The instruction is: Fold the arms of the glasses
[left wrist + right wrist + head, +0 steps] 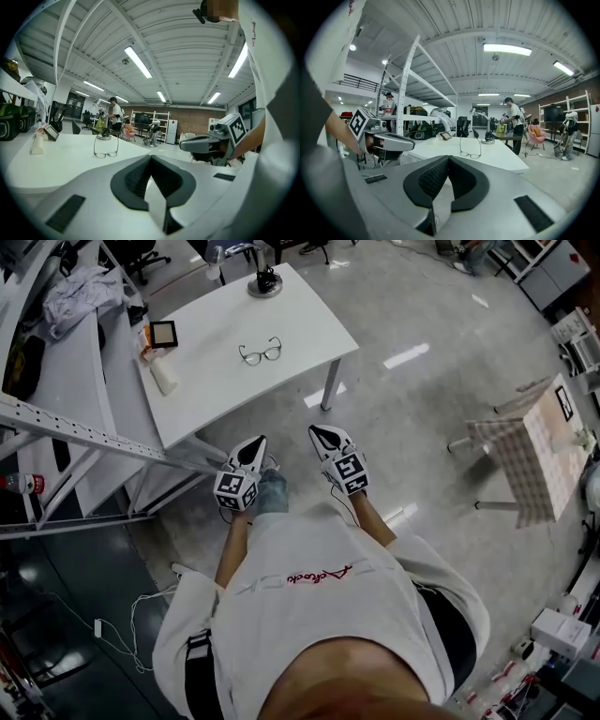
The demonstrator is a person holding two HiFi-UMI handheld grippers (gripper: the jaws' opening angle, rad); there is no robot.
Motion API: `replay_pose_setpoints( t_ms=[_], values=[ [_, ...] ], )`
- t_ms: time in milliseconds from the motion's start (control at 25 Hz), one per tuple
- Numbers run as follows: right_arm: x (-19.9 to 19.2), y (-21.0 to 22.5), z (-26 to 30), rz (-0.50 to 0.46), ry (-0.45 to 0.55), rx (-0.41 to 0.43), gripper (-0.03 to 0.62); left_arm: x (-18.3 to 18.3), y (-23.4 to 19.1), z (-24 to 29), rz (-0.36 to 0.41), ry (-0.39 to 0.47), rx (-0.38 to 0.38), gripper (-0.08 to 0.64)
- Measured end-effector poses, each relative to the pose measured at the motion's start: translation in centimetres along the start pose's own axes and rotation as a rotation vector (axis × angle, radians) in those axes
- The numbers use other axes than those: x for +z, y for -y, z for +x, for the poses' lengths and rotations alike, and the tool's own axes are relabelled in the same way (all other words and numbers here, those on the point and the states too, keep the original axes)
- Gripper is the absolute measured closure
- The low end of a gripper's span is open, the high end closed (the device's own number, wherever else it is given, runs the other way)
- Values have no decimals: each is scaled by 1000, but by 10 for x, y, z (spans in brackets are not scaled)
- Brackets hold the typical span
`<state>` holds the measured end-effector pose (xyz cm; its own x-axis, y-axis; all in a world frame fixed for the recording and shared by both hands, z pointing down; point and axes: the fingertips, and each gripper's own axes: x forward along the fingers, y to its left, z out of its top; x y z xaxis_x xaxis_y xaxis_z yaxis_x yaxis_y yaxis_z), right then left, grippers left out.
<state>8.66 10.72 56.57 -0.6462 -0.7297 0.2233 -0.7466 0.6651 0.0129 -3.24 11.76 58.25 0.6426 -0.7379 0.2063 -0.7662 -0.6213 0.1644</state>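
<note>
A pair of thin-framed glasses [260, 352] lies with its arms unfolded near the middle of the white table [309, 320]. Both gripper views show the glasses [105, 149] [469, 153] well ahead on the tabletop. My left gripper [253, 446] and right gripper [324, 435] hang side by side off the table's near edge, close to my body, above the floor. Both are shut with nothing between the jaws [150, 159] [448, 158]. Each gripper view catches the other gripper [206, 143] [389, 140] alongside.
On the table stand a dark object on a round base [265, 282] at the far end, a small framed screen [163, 333] and a white roll [163, 377] at the left side. A metal rack [84, 437] runs at left. A cloth-covered table [544, 451] stands at right.
</note>
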Motion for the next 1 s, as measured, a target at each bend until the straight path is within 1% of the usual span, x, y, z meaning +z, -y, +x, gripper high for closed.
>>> replay_pose_setpoints(
  t_ms=[200, 320, 680, 840, 1000],
  values=[
    [9, 20, 42, -4, -4, -6, 595, 9, -40, 26, -10, 6, -8, 532],
    [16, 36, 70, -12, -10, -20, 595, 22, -68, 43, -15, 15, -12, 532],
    [42, 74, 146, -11, -37, -45, 595, 47, -145, 86, -40, -3, -35, 532],
    [40, 92, 178, 4, -62, -69, 595, 44, -176, 101, -48, -31, -54, 532],
    [42, 107, 201, 43, -70, -104, 595, 37, -200, 111, -66, -61, -69, 532]
  ],
)
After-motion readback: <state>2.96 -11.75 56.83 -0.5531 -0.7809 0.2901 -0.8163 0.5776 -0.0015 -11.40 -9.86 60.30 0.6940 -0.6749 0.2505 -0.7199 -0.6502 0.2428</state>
